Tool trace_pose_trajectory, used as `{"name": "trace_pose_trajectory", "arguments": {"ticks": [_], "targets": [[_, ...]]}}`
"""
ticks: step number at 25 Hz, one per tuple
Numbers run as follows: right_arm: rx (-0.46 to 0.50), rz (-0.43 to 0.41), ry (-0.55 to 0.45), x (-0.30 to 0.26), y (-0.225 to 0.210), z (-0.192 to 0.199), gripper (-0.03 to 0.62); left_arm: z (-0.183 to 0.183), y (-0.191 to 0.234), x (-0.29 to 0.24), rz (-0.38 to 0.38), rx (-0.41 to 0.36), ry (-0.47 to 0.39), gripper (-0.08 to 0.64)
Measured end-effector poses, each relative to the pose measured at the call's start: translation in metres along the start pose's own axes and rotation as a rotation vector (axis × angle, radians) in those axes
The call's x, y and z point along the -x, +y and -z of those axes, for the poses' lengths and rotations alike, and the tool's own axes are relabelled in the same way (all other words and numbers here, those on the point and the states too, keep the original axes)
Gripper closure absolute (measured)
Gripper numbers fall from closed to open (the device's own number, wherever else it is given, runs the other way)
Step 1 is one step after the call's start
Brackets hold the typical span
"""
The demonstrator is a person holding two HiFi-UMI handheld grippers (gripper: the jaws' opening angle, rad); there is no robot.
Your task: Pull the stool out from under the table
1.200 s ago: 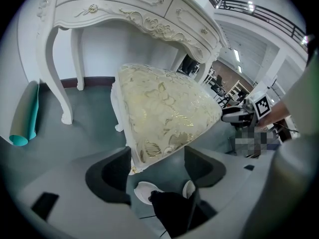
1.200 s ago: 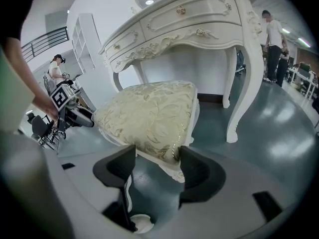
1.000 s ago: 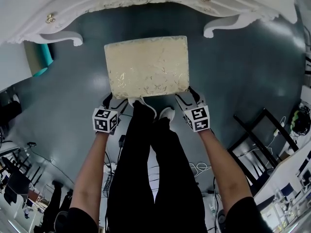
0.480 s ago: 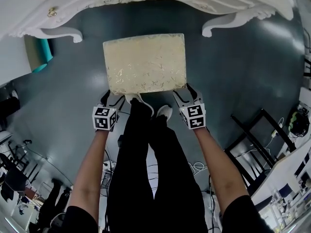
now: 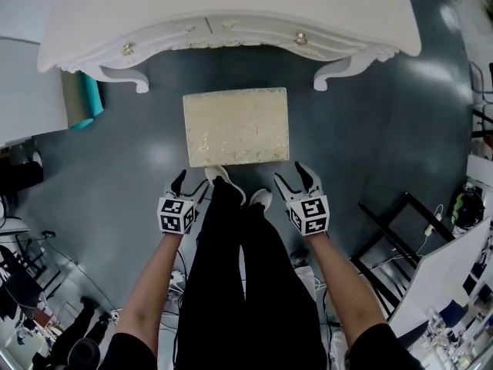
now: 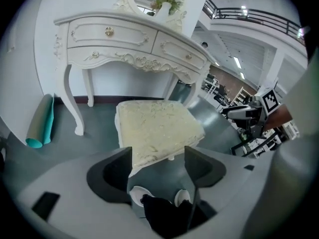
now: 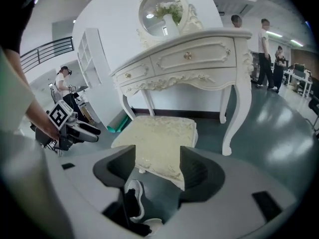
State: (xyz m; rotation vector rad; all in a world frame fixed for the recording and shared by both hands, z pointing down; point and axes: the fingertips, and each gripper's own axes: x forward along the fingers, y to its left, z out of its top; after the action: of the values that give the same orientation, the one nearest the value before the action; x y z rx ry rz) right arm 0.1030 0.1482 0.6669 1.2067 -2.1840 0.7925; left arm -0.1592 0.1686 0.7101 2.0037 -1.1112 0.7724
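A cream, patterned stool (image 5: 236, 126) stands on the dark floor just in front of the white carved table (image 5: 231, 10), clear of its legs. My left gripper (image 5: 191, 182) hovers near the stool's near left corner, open and empty. Off the near right corner my right gripper (image 5: 291, 176) is also open and holds nothing. In the left gripper view the stool (image 6: 157, 126) lies below and beyond the gripper (image 6: 158, 158), whose jaws are spread. The right gripper view shows the stool (image 7: 159, 138) past the parted jaws of that gripper (image 7: 157, 166). Neither gripper touches the stool.
The person's black-clad legs and white shoes (image 5: 231, 195) stand right behind the stool. A teal roll (image 5: 91, 99) leans by the table's left leg. A black frame (image 5: 400, 237) and cables lie at the right. People (image 7: 264, 39) stand far behind the table.
Both grippers have lifted up and back from the stool's near edge, where their fingers sat at the corners. The head view has risen, so stool and table look smaller.
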Motion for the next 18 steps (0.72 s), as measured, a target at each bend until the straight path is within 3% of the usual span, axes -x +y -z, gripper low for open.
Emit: {"name": "trace_pose_trajectory", "arguments": {"ticks": [6, 13, 18], "targets": [[0.008, -0.052, -0.049, 0.065, 0.055, -0.056, 0.301, -0.045, -0.08, 0.067, 0.117, -0.108, -0.03, 0.218], [-0.022, -0.009, -0.19, 0.156, 0.081, -0.148, 0.301, -0.133, -0.139, 0.155, 0.088, -0.017, -0.196, 0.218], [-0.033, 0.013, -0.288, 0.213, 0.094, -0.202, 0.301, -0.184, -0.178, 0.211, 0.081, -0.011, -0.328, 0.218]]}}
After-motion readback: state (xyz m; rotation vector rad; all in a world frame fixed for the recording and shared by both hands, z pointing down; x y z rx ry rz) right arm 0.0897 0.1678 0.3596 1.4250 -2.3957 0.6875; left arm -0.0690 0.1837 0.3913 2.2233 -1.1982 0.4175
